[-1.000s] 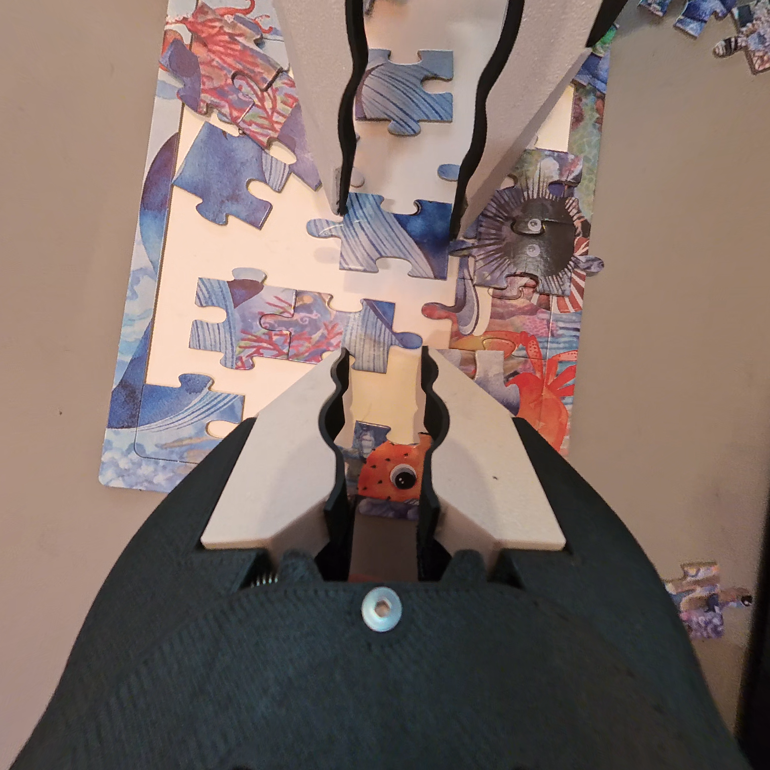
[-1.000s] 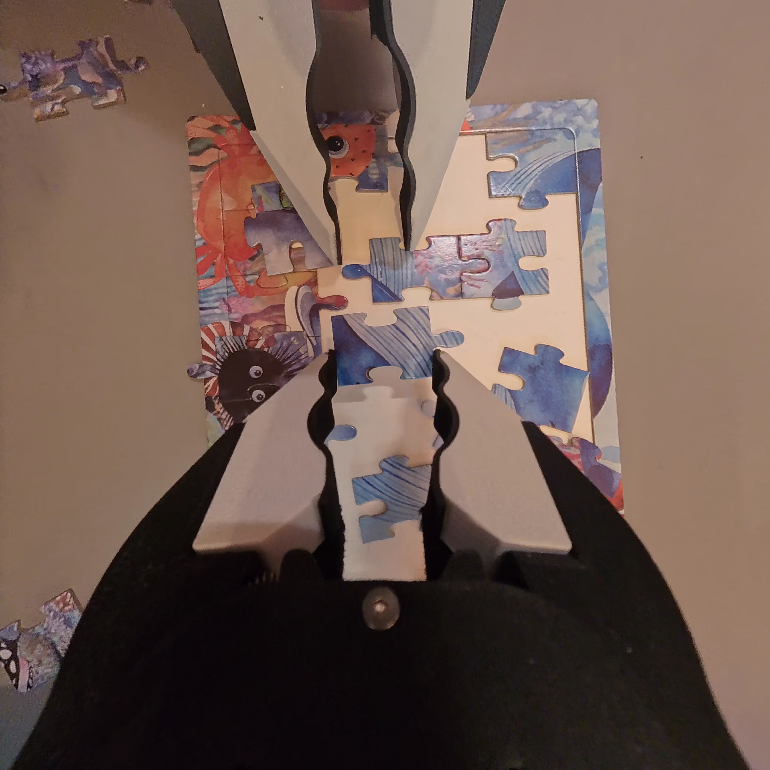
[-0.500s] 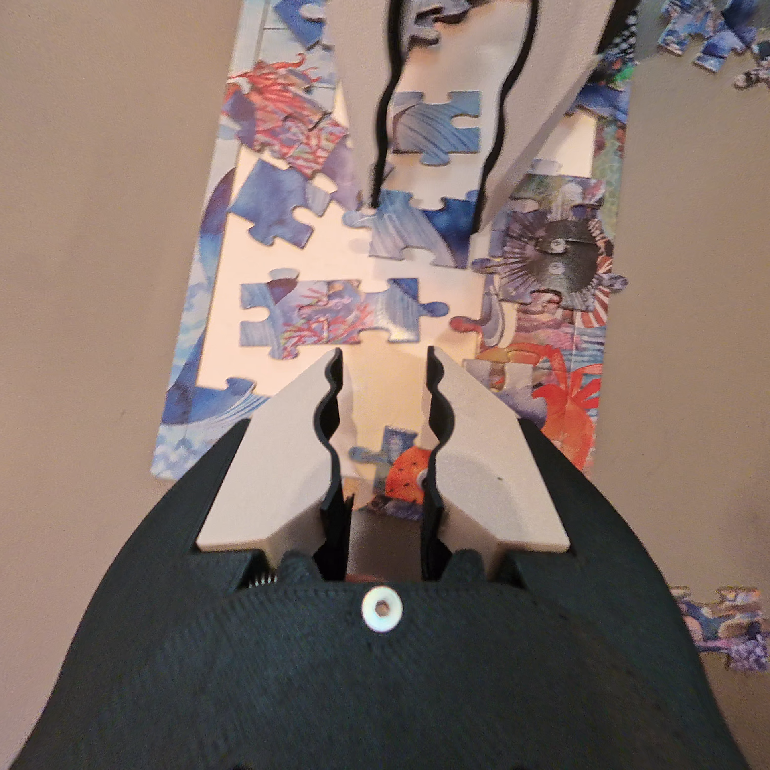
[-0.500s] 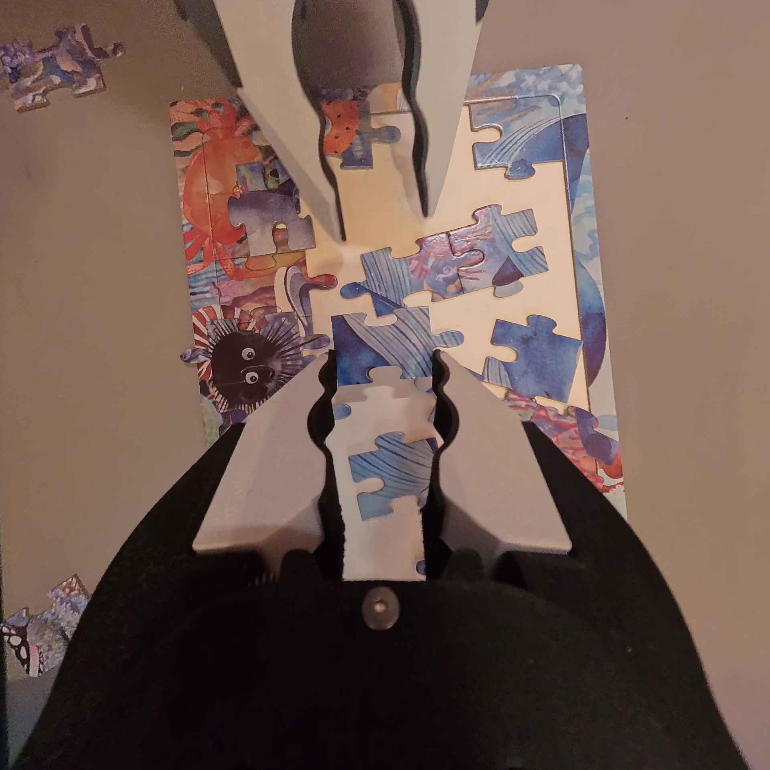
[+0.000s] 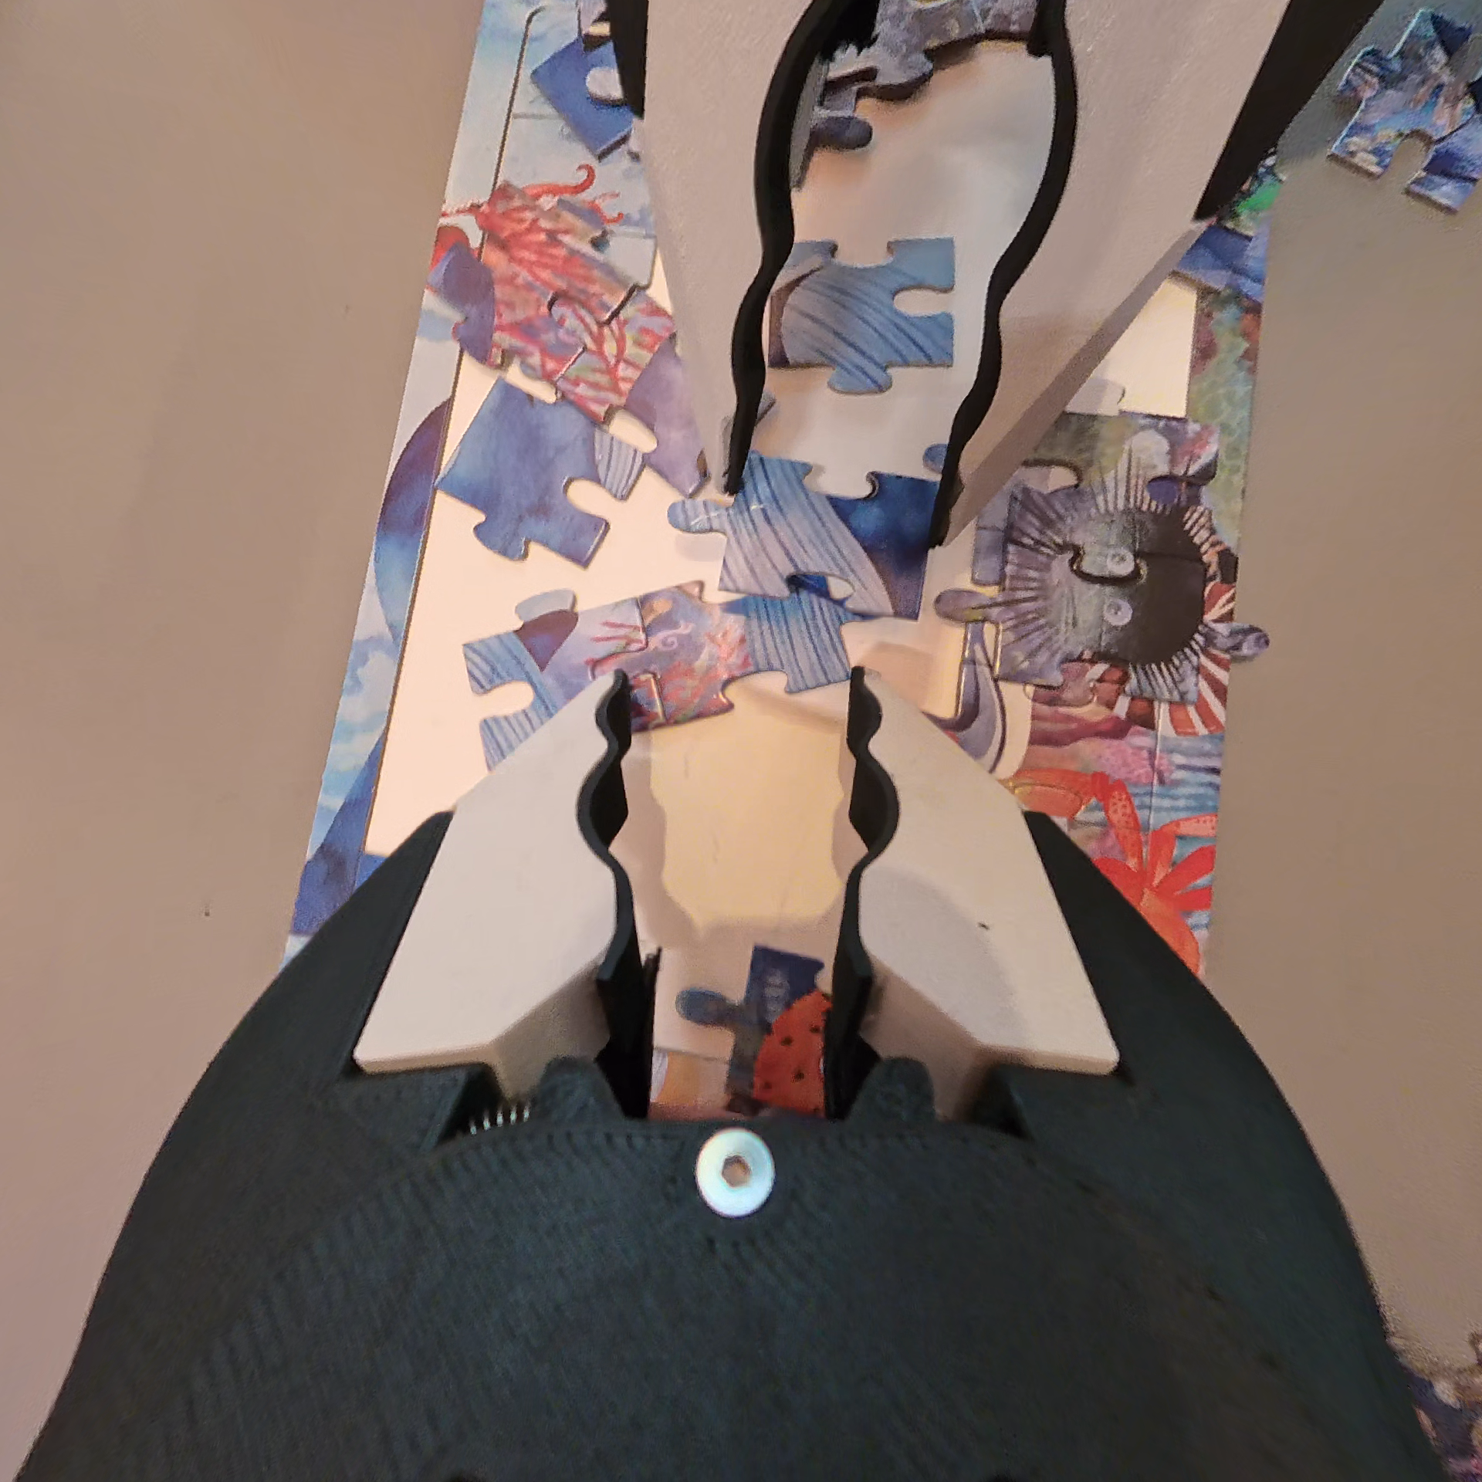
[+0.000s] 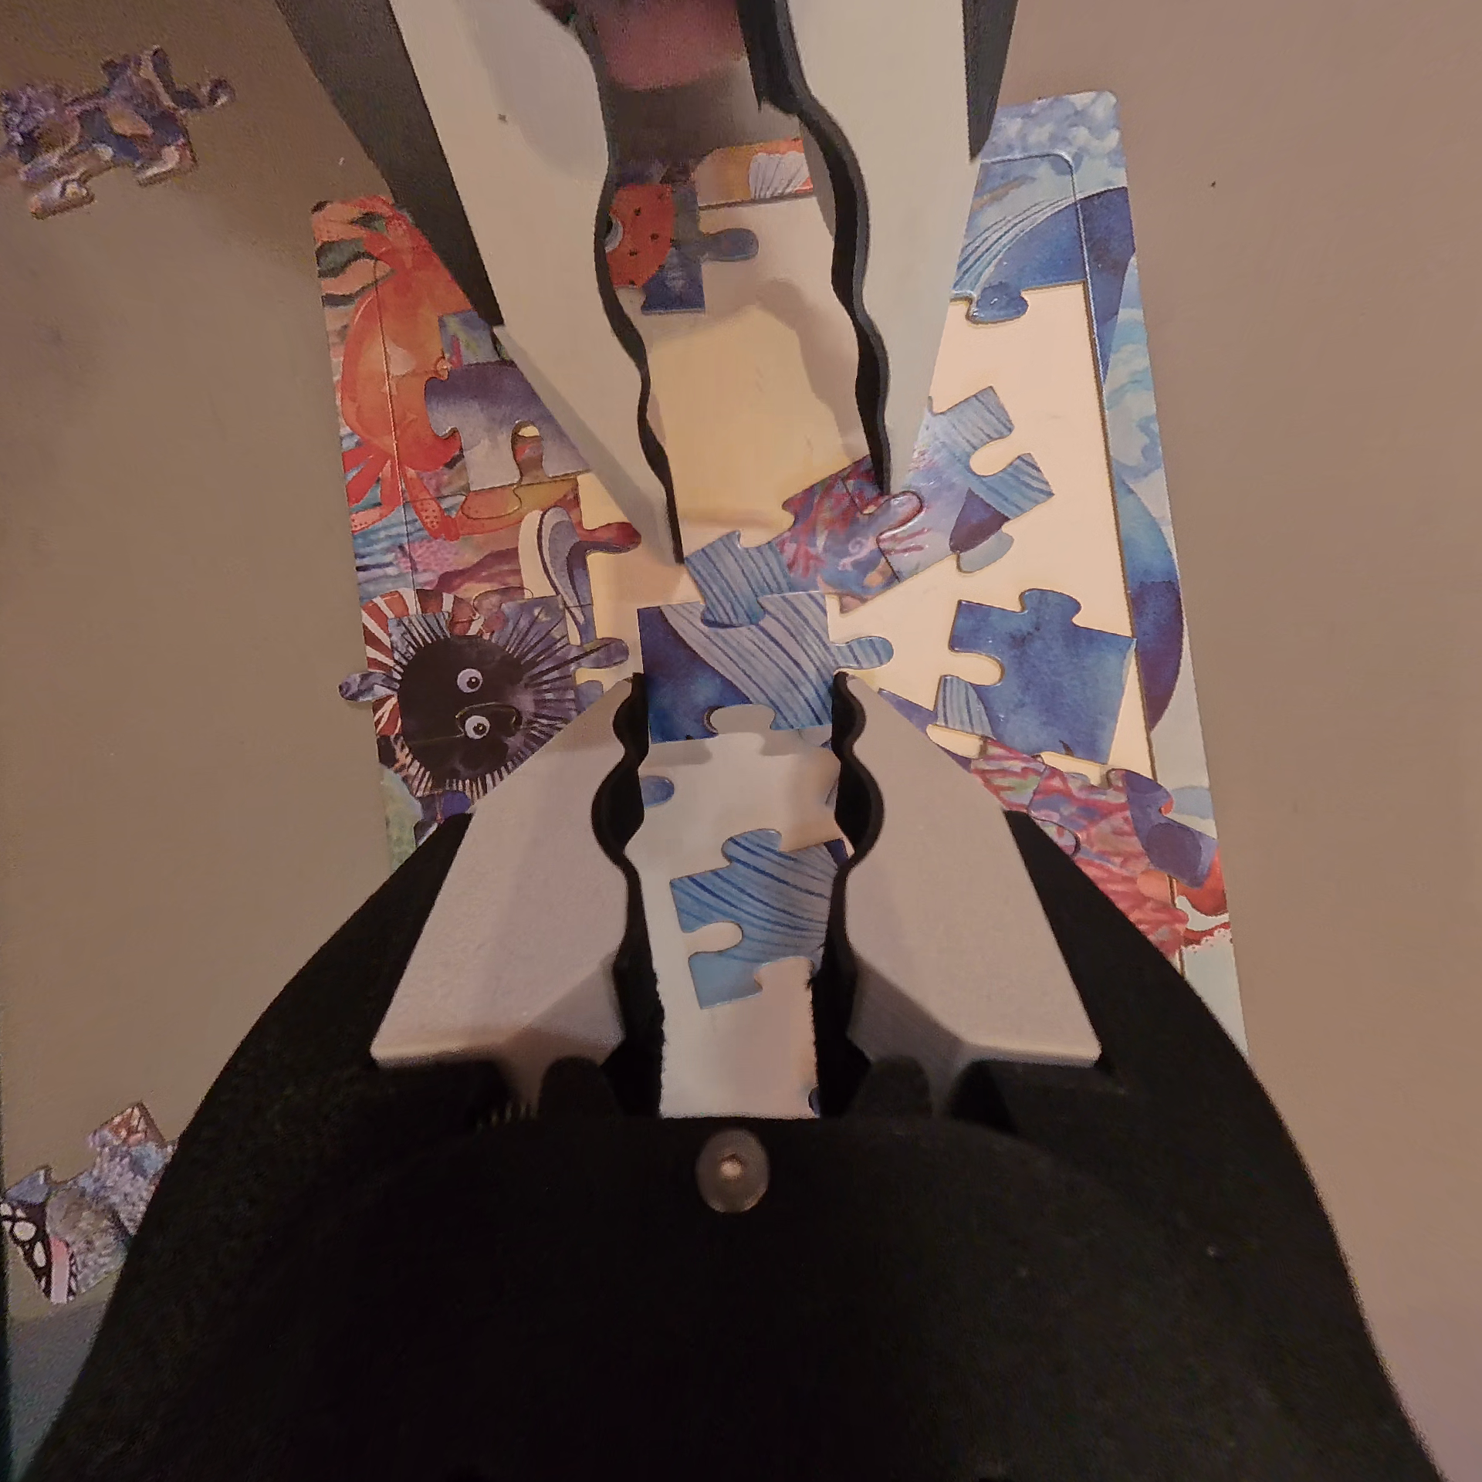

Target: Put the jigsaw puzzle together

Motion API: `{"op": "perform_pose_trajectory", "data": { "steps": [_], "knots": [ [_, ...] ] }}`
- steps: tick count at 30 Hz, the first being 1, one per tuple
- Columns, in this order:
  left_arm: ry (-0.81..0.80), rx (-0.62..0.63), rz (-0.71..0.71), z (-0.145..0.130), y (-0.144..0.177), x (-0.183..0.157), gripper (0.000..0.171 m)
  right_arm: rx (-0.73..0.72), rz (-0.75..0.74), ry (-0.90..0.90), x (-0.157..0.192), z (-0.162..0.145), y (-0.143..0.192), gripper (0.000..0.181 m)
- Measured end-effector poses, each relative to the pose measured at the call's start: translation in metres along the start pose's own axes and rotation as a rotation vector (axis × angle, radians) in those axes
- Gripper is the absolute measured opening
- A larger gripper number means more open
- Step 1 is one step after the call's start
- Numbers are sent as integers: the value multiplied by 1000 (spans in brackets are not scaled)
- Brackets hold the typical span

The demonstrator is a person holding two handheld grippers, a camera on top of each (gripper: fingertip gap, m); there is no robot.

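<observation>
Puzzle tray flat on table, approx half done: crab/urchin side assembled, blue middle w/ loose pcs unplaced; joined strip askew; more pcs off tray; left gripper + right gripper spread, empty

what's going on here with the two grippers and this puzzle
A person is working a sea-themed jigsaw with two handheld grippers. Both the left gripper and the right gripper are open over the puzzle tray, holding nothing. The left one's tips sit by a joined strip of blue and coral pieces, which lies skewed against a striped blue piece. More pieces lie loose.
</observation>
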State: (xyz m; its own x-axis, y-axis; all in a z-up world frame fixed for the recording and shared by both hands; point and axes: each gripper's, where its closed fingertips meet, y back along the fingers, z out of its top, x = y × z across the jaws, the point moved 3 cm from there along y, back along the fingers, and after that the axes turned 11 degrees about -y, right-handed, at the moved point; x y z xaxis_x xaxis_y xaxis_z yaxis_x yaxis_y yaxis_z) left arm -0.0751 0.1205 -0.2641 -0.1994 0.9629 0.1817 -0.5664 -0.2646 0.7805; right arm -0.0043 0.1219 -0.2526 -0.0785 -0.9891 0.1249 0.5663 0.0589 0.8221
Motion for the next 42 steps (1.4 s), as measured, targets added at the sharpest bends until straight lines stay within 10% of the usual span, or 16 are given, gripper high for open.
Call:
{"op": "perform_pose_trajectory", "data": {
  "steps": [13, 42],
  "knots": [
    [123, 106, 115, -68, 57, 30, 47, -52, -25, 78, 9, 34, -5, 44],
    [120, 139, -105, -74, 72, -13, 63, 10, 7, 56, 5, 88, -60, 44]
  ]
}}
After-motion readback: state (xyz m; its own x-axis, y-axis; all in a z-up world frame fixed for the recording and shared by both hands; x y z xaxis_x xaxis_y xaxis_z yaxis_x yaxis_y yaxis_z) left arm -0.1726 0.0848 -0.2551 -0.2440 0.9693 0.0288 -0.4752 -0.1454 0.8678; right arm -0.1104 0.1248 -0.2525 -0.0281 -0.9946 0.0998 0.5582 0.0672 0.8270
